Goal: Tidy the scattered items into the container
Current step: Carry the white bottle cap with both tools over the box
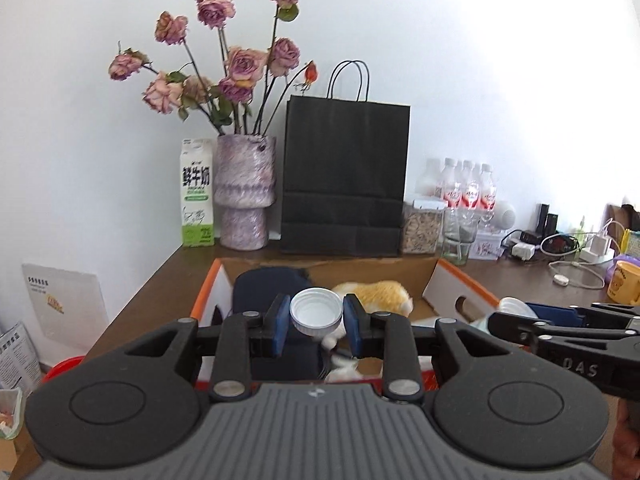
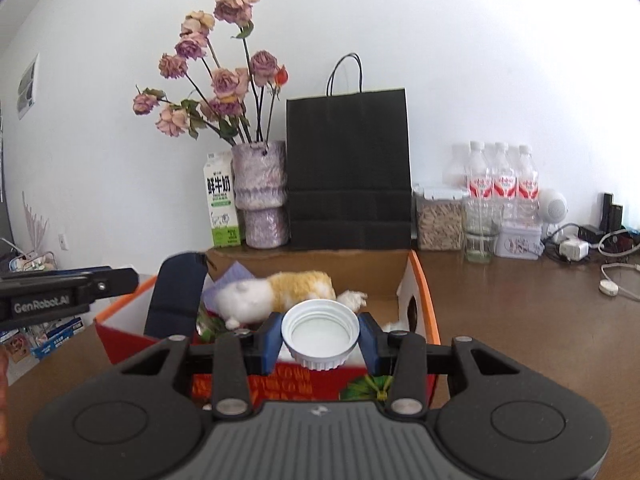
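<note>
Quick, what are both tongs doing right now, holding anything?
Left tongs: closed on a white cap, above the box.
Right tongs: closed on another white cap, also above the box.

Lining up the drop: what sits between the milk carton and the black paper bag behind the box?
In both wrist views, the purple vase of dried roses stands between milk carton and black paper bag.

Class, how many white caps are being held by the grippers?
2: one white cap in the left gripper, another cap in the right gripper, both above the box.
</note>
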`<state>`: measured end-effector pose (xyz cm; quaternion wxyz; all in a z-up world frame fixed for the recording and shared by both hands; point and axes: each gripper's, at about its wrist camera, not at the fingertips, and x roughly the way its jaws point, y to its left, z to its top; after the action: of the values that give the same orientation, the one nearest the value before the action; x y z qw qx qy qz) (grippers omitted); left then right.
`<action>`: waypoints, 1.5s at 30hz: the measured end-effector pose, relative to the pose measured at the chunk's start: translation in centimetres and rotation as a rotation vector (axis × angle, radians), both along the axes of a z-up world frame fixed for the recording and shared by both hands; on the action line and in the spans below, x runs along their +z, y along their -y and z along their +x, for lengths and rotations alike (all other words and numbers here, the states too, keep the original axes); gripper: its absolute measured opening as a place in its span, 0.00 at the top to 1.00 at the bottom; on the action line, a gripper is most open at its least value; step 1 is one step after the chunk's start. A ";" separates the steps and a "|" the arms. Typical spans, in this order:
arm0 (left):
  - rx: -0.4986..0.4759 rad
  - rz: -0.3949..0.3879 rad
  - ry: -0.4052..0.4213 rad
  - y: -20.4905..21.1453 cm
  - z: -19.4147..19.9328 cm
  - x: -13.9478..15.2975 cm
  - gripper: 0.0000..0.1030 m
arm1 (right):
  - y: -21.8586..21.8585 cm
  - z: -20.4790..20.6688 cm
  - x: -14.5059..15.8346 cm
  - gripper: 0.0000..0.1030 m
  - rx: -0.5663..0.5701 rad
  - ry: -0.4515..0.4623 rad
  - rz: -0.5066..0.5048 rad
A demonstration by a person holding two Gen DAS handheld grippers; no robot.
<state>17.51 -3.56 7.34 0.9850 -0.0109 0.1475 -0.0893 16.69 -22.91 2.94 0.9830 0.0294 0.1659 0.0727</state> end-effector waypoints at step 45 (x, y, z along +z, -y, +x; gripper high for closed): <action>0.017 0.059 -0.064 5.1 8.9 -4.2 0.72 | 0.7 9.4 -1.9 0.62 -0.063 -0.063 -0.013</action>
<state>26.40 -8.63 3.12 0.9803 0.0140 0.1816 -0.0760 26.12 -23.60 1.02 0.9793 0.0306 0.1963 0.0398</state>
